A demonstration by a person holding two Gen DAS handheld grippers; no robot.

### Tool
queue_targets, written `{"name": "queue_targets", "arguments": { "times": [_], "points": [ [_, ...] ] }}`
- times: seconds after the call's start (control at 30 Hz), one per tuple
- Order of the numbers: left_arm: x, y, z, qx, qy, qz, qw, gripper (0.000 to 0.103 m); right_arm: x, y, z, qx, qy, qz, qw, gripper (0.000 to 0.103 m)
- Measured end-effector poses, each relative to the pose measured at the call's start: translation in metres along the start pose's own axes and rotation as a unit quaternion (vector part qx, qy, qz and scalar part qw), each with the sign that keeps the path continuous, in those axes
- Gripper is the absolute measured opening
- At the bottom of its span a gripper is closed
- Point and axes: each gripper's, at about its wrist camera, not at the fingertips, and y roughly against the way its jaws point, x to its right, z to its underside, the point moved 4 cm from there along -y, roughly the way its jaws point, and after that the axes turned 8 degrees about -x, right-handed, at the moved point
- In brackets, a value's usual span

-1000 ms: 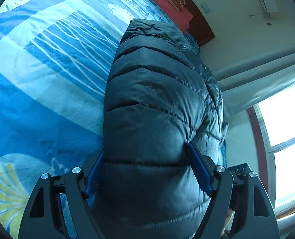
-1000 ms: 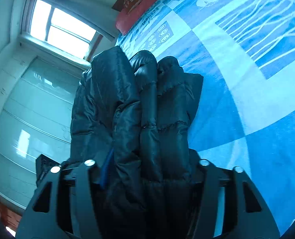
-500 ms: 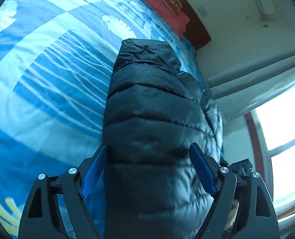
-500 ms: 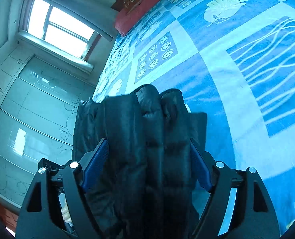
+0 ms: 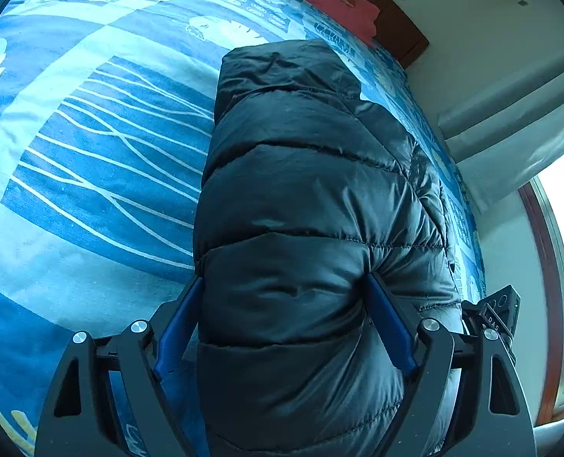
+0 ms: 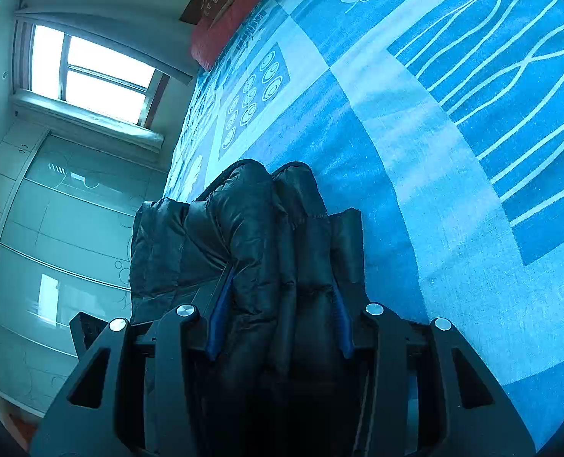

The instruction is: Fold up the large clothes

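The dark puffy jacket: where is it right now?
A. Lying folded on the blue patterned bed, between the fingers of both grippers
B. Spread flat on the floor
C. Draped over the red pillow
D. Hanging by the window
A. The dark puffy jacket lies bundled on the blue bedspread, with the left gripper and right gripper each astride it.

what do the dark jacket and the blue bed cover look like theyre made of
Jacket: looks like a smooth synthetic shell, maybe nylon, with puffy filling; it has a slight sheen and stitched quilt lines between bulging sections. Bed cover: looks like matte woven cotton or a blend; no shine, fine weave texture, and a flat printed pattern of white lines and leaves.
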Motion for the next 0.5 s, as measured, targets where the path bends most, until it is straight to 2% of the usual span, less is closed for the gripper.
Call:
{"name": "queue_targets", "arguments": {
  "times": [0.5],
  "points": [
    [-0.0069,0.0026,0.0042,0.004,-0.002,0.006,1.0,0.083,-0.0011,0.0009,0.0025,0.009,0.004,-0.007,1.0,0.043]
  ]
}}
